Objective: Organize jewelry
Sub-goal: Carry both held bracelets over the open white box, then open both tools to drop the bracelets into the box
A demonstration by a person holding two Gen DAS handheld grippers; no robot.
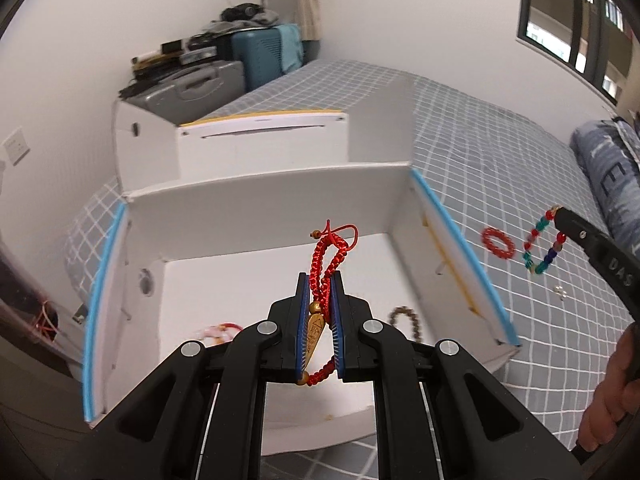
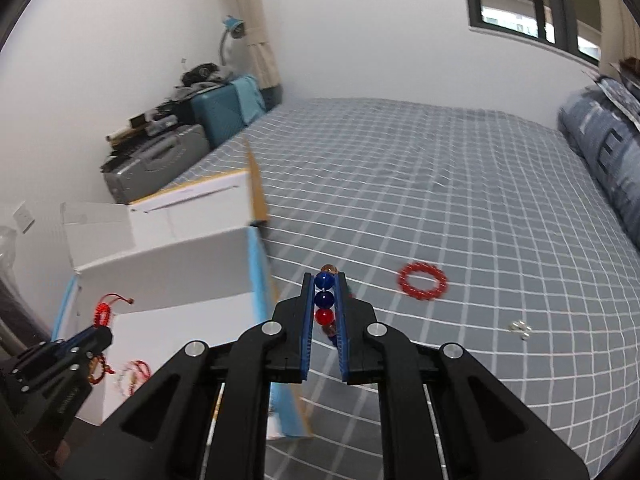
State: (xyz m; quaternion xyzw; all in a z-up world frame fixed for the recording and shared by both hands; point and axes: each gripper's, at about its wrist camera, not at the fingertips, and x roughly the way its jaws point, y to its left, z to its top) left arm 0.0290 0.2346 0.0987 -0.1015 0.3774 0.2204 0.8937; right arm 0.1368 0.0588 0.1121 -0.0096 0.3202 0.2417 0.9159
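My left gripper is shut on a red braided cord bracelet with a gold charm, held above the open white box. In the box lie a brown bead bracelet and a pink and red bracelet. My right gripper is shut on a multicoloured glass bead bracelet, held above the bed to the right of the box. That bracelet hangs from the right gripper's tip in the left wrist view. A red bead bracelet lies on the bed.
The grey checked bedsheet spreads to the right. Small clear earrings lie on it near the red bracelet. A folded dark quilt lies at the right edge. Suitcases stand behind the box by the wall.
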